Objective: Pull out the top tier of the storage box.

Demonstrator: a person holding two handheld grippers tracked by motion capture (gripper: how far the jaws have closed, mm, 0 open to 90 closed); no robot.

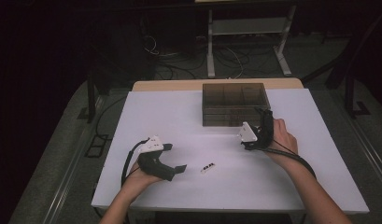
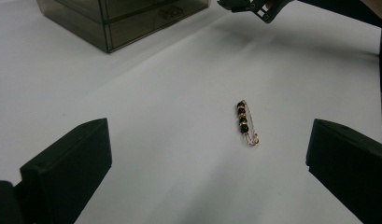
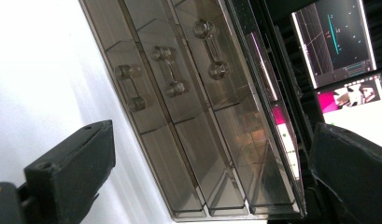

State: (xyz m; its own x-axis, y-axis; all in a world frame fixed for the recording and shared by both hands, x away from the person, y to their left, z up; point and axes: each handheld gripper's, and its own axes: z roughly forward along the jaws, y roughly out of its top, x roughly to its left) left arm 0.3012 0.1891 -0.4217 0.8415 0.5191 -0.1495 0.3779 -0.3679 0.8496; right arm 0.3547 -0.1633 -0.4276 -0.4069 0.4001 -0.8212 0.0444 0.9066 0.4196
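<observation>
Your left gripper (image 2: 207,163) has its jaws wide apart, the small gold pin with black beads (image 2: 246,123) lying on the white table (image 2: 146,93) between them, untouched. Your right gripper (image 3: 212,177), jaws equally apart, faces the smoky transparent plastic drawer box (image 3: 188,116), holding nothing.

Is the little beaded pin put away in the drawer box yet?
Not yet. The beaded pin lies loose on the table, untouched. The left gripper is open and aimed at it. The right gripper is open, facing the drawer box, whose drawers look shut. Picking up, opening and stowing probably remain.

Pin (image 1: 208,168) on table (image 1: 170,112), before drawer box (image 1: 234,103)
</observation>
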